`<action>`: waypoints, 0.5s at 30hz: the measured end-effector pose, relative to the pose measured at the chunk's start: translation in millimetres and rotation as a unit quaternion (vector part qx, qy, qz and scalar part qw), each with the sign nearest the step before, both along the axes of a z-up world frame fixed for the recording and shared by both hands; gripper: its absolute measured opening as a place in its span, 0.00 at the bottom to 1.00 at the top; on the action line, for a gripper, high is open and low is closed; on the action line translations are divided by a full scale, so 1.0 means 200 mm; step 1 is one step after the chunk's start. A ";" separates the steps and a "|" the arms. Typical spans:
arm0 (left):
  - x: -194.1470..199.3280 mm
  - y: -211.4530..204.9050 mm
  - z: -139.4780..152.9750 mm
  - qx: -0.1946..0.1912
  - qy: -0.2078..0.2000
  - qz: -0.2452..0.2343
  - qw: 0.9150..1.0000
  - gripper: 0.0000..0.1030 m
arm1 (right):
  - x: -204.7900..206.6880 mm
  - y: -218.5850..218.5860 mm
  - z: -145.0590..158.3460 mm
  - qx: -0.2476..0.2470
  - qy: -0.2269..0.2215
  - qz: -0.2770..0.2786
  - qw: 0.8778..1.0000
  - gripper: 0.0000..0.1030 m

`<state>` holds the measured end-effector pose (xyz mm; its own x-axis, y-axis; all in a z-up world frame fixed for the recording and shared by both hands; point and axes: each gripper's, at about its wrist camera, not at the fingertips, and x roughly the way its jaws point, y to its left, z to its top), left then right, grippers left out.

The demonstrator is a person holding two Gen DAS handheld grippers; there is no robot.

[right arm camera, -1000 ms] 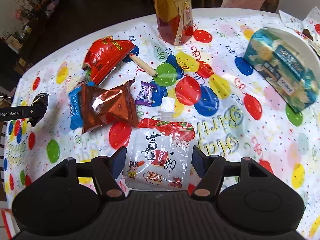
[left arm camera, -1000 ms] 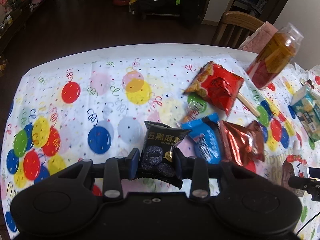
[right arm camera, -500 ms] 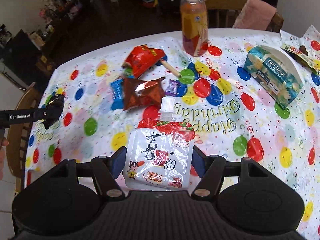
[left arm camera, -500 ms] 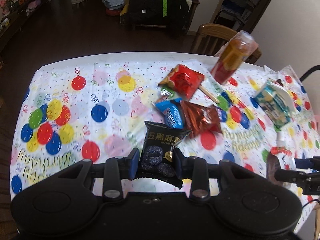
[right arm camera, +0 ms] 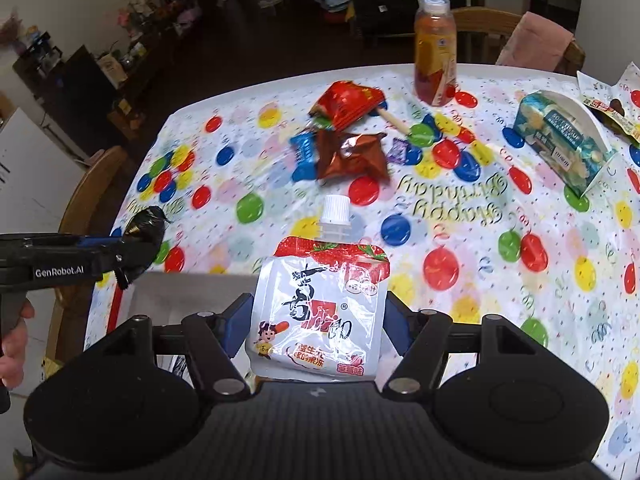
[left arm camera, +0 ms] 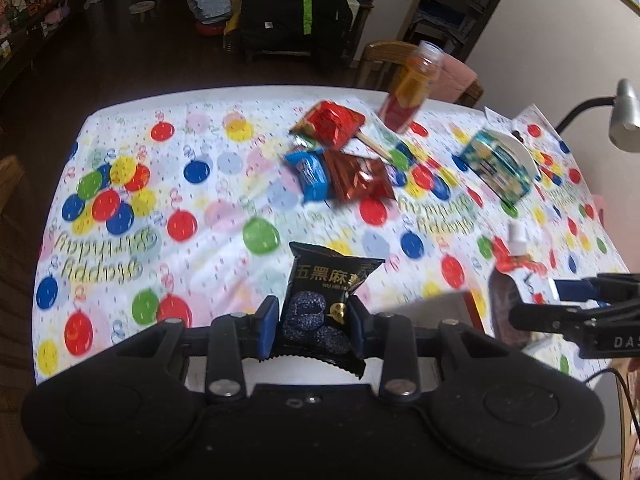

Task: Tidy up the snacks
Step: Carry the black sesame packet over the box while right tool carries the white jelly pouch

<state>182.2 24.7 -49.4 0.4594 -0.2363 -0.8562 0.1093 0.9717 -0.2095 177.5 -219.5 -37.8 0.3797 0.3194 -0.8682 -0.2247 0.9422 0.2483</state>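
My left claw (left arm camera: 314, 316) pinches a black sesame snack packet (left arm camera: 326, 294) above the balloon-print surface (left arm camera: 224, 216); my right claw (right arm camera: 318, 320) clamps a strawberry jelly pouch (right arm camera: 320, 304) upright, spout up. More snack packs (right arm camera: 344, 136) lie clustered beyond, near a juice bottle (right arm camera: 435, 52).

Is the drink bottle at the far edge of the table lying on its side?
No. The drink bottle stands upright with its cap on top, beyond the red snack bag.

left gripper (left arm camera: 314, 322): raised above table, clamped on black snack packet | right gripper (right arm camera: 318, 326): raised, clamped on white spouted jelly pouch | hand (right arm camera: 14, 344): on left grip
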 end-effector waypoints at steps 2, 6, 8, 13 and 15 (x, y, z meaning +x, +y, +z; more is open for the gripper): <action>-0.06 -0.01 0.00 -0.001 0.001 -0.006 1.000 0.33 | -0.05 0.02 -0.01 0.000 0.002 0.006 1.000 0.65; -0.15 -0.03 -0.02 0.000 0.005 -0.017 1.000 0.33 | -0.13 0.06 -0.03 -0.004 0.005 0.018 1.000 0.65; -0.19 -0.05 -0.04 0.002 0.009 -0.022 1.000 0.33 | -0.17 0.09 -0.05 -0.009 0.006 0.025 1.000 0.65; -0.28 -0.08 -0.12 0.008 0.021 -0.032 0.999 0.33 | -0.25 0.14 -0.10 -0.017 0.011 0.045 0.999 0.66; -0.30 -0.09 -0.15 0.010 0.028 -0.032 0.999 0.33 | -0.28 0.17 -0.14 -0.025 0.014 0.055 0.998 0.66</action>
